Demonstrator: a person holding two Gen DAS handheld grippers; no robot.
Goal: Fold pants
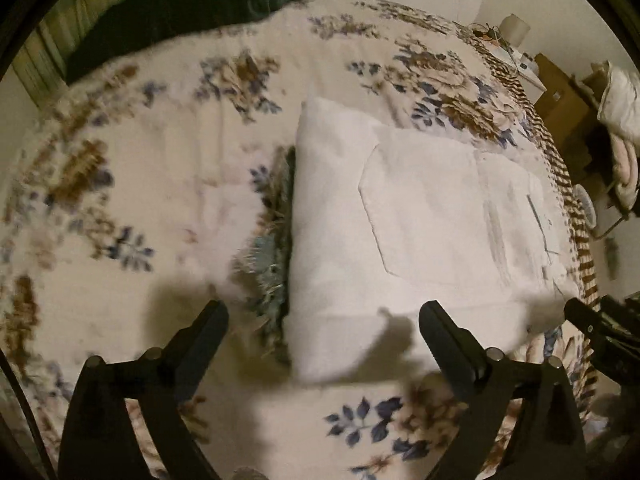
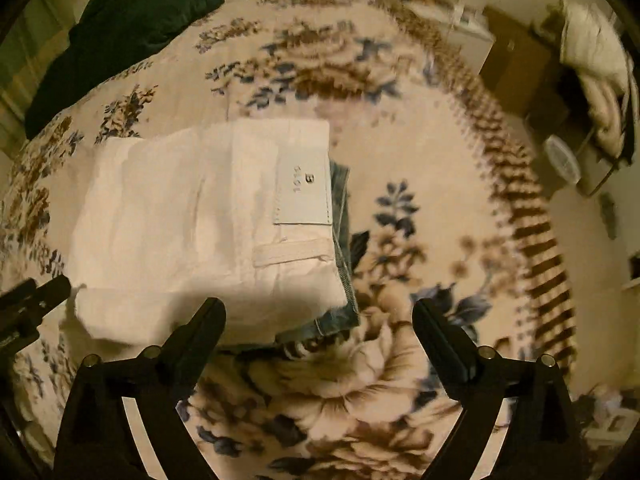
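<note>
The white pants point(image 2: 200, 224) lie folded into a compact stack on the floral bed point(image 2: 400, 380); left gripper point(image 1: 323, 320) and right gripper point(image 2: 319, 316) hover alongside, jaws wide and empty, likely because folding looks finished.

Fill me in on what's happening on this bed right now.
A person with a hand-held gripper in each hand is folding white pants on a floral blanket. The pants already lie in a compact folded stack, with some blue denim showing at its edge. The left hand-held gripper and right hand-held gripper are both open, holding nothing, near the stack.
</note>
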